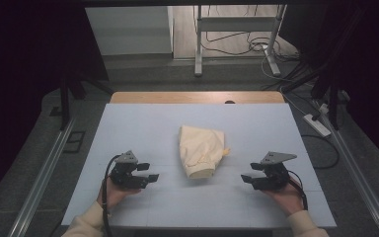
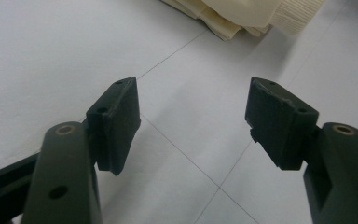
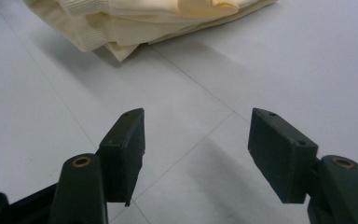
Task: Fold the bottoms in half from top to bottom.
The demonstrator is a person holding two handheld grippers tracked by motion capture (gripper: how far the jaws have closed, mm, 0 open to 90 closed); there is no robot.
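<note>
A folded cream garment [image 1: 201, 150] lies in the middle of the white mat [image 1: 143, 123], its ribbed hem toward the person. My left gripper [image 1: 149, 172] rests on the mat to the garment's left, pointing at it, jaws open and empty. In the left gripper view the gripper [image 2: 193, 123] has bare mat between its pads, and the garment [image 2: 242, 16] lies beyond. My right gripper [image 1: 250, 173] rests to the garment's right, open and empty too. The right gripper view shows the gripper [image 3: 196, 149] a short way off the garment [image 3: 135, 18].
The mat covers a wooden table whose far edge [image 1: 197, 97] shows at the back. Metal rails [image 1: 44, 168] run along both sides of the table. A power strip [image 1: 317, 124] and cables lie on the floor at right. A desk frame [image 1: 198, 44] stands behind.
</note>
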